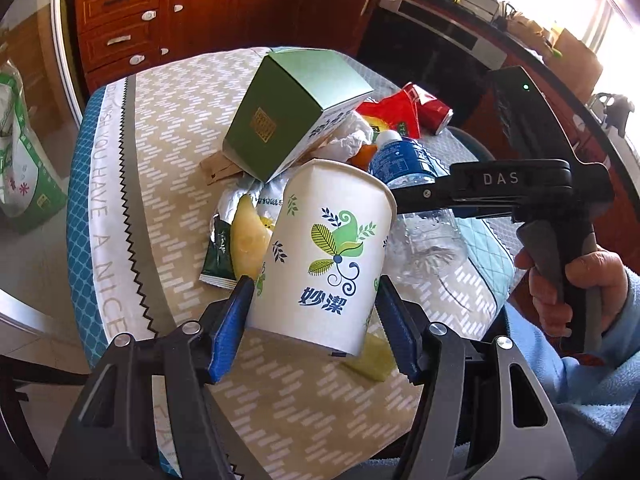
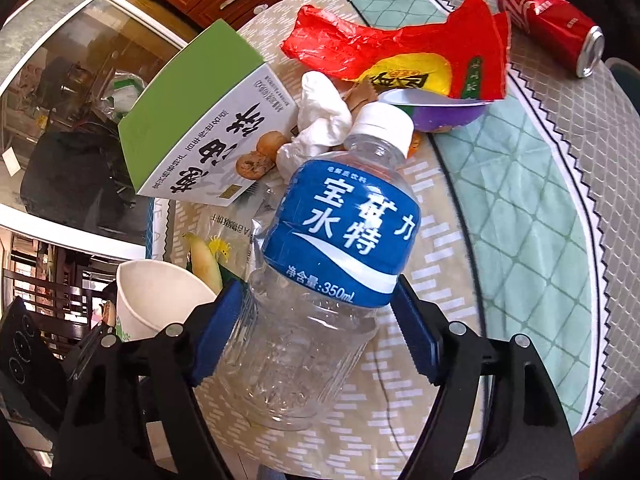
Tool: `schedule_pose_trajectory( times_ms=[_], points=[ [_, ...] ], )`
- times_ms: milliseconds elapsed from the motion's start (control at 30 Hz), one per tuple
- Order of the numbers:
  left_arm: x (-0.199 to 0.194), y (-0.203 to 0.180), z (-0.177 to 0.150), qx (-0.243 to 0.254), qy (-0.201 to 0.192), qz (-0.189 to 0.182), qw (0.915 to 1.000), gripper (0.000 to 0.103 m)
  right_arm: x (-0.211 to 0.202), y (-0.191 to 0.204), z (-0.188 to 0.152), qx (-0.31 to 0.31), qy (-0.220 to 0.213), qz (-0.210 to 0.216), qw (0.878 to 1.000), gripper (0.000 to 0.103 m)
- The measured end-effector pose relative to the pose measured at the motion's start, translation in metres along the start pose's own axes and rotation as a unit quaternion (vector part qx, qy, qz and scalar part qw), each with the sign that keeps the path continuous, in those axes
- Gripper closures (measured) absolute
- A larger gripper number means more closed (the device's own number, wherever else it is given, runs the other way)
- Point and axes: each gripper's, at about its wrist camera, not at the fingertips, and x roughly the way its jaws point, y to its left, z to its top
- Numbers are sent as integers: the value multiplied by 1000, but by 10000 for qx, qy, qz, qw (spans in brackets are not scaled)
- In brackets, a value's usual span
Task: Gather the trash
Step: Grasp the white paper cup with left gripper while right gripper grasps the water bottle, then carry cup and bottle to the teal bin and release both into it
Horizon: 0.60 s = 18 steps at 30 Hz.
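Much litter [image 2: 396, 52] covers one patterned tablecloth [image 1: 168, 128] before wooden cabinets [image 1: 120, 24]

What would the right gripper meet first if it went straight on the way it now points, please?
Probably the clear water bottle, already lying between the right gripper; beyond its cap lies crumpled white paper.

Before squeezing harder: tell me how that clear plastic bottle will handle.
The bottle looks empty, so probably light. Its thin ribbed wall may buckle between the right gripper fingers. Round and lying down, it could roll if released.
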Motion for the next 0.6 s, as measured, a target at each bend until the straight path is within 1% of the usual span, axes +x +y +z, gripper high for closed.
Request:
schedule_pose_trajectory(
  times_ms=[67,233,367,467,600],
  points=[
    [2,-7,3,56,5,-27,10000,40,-11,-10,-4,-30,-75,-70,9999,36],
    [13,-29,14,221,50,-25,9997,40,-40,-41,-13,-45,-228,-170,9996,38],
    [23,-45,23,280,62,-64,9996,40,-47,-58,-15,-240,-146,-316,9991,38],
    [29,-54,26,273,80,-36,9996,40,-42,-59,-21,-416,88,-338,9985,38],
    [34,-60,31,196,122,-16,9997,40,-42,-60,-21,-598,103,-292,9977,38]
  ],
)
